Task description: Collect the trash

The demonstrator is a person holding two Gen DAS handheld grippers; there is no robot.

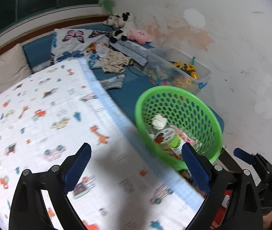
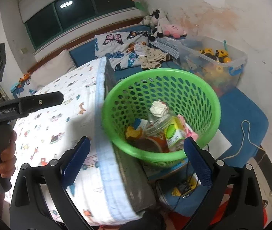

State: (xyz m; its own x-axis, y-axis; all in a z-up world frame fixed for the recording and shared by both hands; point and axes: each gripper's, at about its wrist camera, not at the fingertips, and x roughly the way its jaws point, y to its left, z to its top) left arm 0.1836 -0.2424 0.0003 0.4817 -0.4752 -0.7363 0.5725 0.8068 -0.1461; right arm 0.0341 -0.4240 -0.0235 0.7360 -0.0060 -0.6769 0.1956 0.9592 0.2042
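Both grippers, left (image 1: 136, 164) and right (image 2: 136, 158), are seen released and empty; crumpled tissue (image 2: 159, 108) in green basket (image 2: 109, 122), frame centre, is judged light, soft, pinchable anywhere.

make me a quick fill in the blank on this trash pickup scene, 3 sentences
1. The trash lies inside a ____ perforated basket.
2. The crumpled white paper rests on top of a clear ____.
3. The jaws of the left gripper stand ____ with nothing between them.

Missing words: green; bottle; open
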